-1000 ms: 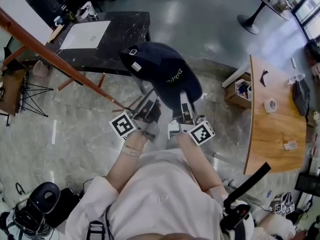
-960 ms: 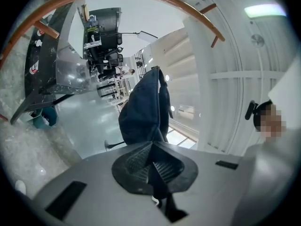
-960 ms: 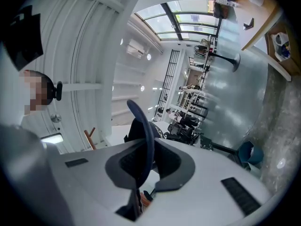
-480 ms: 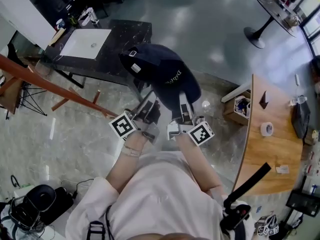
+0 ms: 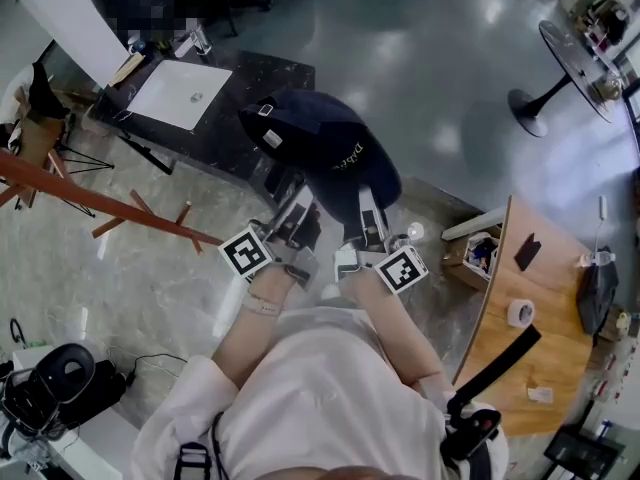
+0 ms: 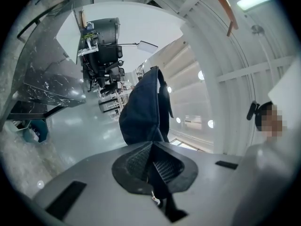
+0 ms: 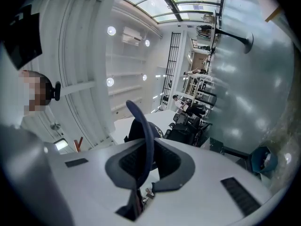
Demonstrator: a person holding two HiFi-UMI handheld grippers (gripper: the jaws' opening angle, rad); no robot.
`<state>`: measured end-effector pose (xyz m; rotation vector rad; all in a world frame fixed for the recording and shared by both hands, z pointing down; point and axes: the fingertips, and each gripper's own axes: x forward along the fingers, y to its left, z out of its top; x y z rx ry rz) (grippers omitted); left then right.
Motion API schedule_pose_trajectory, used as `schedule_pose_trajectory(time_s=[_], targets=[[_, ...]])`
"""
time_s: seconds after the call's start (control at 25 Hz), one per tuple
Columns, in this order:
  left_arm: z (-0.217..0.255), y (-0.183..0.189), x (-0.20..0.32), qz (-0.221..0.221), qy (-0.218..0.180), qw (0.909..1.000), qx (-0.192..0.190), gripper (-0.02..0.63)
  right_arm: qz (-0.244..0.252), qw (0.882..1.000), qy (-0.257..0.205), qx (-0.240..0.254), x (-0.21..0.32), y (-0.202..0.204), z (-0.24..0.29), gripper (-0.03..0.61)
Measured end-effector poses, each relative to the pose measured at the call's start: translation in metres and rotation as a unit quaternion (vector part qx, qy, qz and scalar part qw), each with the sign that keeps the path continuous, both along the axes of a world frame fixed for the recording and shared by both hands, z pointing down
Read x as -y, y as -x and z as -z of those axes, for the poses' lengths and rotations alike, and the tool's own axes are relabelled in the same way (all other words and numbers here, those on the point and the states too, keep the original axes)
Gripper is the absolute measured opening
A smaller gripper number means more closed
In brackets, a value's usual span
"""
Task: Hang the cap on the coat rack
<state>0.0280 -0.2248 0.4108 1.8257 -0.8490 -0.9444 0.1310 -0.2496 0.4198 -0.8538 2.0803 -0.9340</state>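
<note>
A dark navy cap (image 5: 330,153) hangs in the air in front of me, held from below by both grippers. My left gripper (image 5: 297,211) is shut on the cap's edge, and the left gripper view shows the fabric (image 6: 143,109) pinched between its jaws (image 6: 151,167). My right gripper (image 5: 368,210) is shut on the brim; the right gripper view shows the brim (image 7: 146,131) passing edge-on through the jaws (image 7: 141,167). The brown wooden coat rack (image 5: 90,200) runs slantwise at the left of the head view, with short pegs (image 5: 183,214) on it. It stands apart from the cap.
A black marble table (image 5: 250,93) with a white sheet (image 5: 182,94) lies beyond the cap. To the right stand a wooden table (image 5: 510,358) with a tape roll (image 5: 520,313), and an open box (image 5: 482,253) on the floor. A round pedestal table (image 5: 560,58) is far right, a black bag (image 5: 55,388) lower left.
Both grippers keep the same hold on the cap. The head view has swung: the coat rack sits lower and further left in it, the wooden table lower at the right.
</note>
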Motion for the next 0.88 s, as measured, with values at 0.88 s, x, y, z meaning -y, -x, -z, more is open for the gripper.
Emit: schedule_pose_trajectory(time_s=[0.88], targets=[[0.010,0.069,0.012,0.142,0.005,0.9898,0.008,0.008,0.112,0.993,-0.029,0.030,0.038,0.076,0.014,0.040]])
